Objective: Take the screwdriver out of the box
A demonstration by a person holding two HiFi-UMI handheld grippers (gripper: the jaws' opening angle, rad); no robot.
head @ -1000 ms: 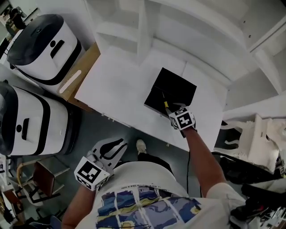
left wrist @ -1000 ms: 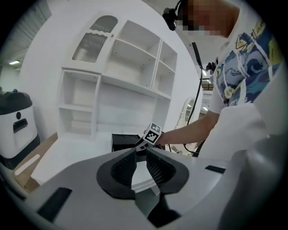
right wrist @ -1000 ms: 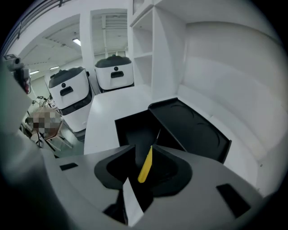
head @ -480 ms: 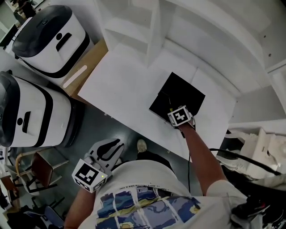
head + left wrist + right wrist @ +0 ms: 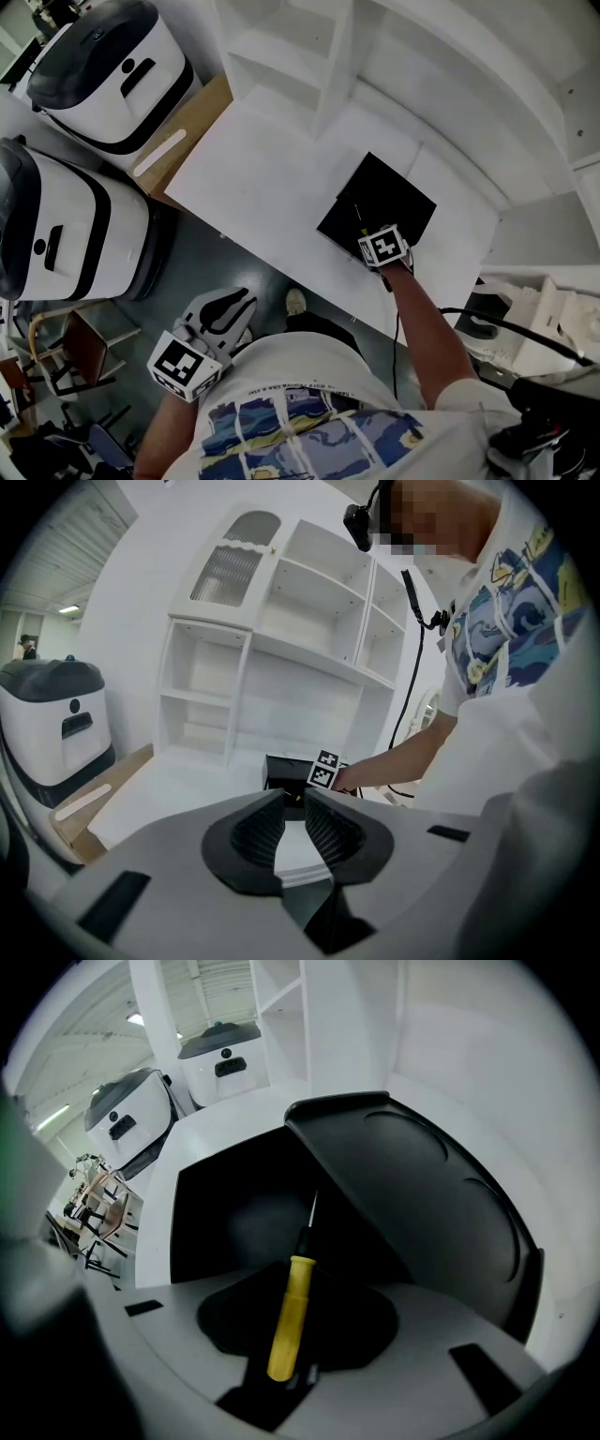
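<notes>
The place looks like a lab or test hall, not a home. A plain white table point(image 5: 272, 187) stands against a white shelf unit point(image 5: 281, 649) that is built like a stage set. Two big white-and-black machines point(image 5: 103, 70) stand beside the table on a grey floor point(image 5: 206, 272), with a wooden board point(image 5: 197, 122) leaning by them. Metal-framed chairs point(image 5: 66, 356) are crowded together nearby. The right gripper view shows a high ceiling with strip lights point(image 5: 136, 1018) over a wide open room.

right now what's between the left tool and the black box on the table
Nothing stands there: in the head view only grey floor and bare white tabletop separate the left tool from the open black box.
</notes>
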